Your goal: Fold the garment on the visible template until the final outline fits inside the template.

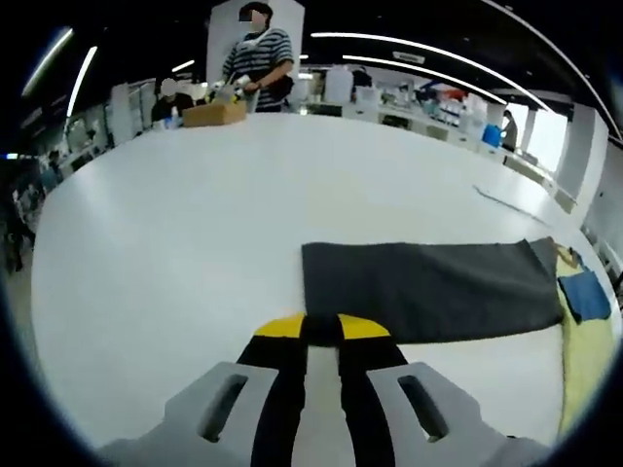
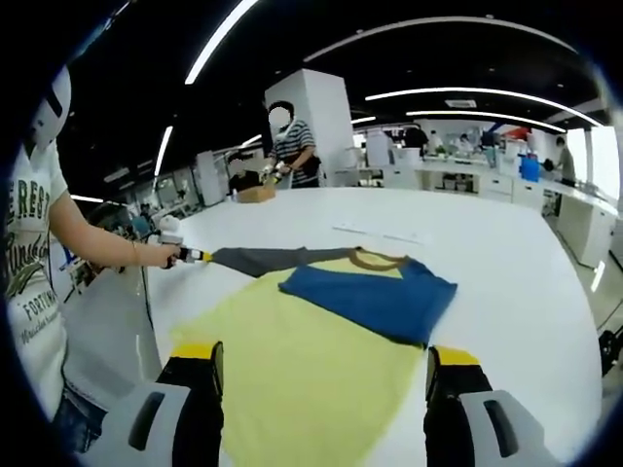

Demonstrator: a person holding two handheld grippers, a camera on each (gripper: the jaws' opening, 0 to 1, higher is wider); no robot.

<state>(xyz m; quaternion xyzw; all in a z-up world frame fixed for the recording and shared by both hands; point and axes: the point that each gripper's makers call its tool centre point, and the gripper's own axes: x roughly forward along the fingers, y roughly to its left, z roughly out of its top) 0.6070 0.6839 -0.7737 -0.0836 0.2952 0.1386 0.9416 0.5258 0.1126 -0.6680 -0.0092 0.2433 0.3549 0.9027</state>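
- The white bench (image 2: 506, 292) carries everything.
- The garment (image 2: 311, 360), a yellow T-shirt, lies flat on the bench; its blue sleeve (image 2: 375, 297) is folded over the chest and its grey sleeve (image 1: 428, 287) is stretched out sideways.
- The right gripper (image 2: 321, 389) hovers over the yellow hem, fingers wide apart, holding nothing.
- The left gripper (image 1: 321, 336) has its fingers together at the grey sleeve's edge; whether they pinch it, I cannot tell.
- A cardboard box (image 1: 214, 114) sits far off.

I'm looking across a big white table (image 1: 175, 224) in an open workshop: dark ceiling with long curved light strips (image 2: 458, 19), a white pillar (image 2: 321, 122), cluttered benches (image 1: 438, 107) along the back.
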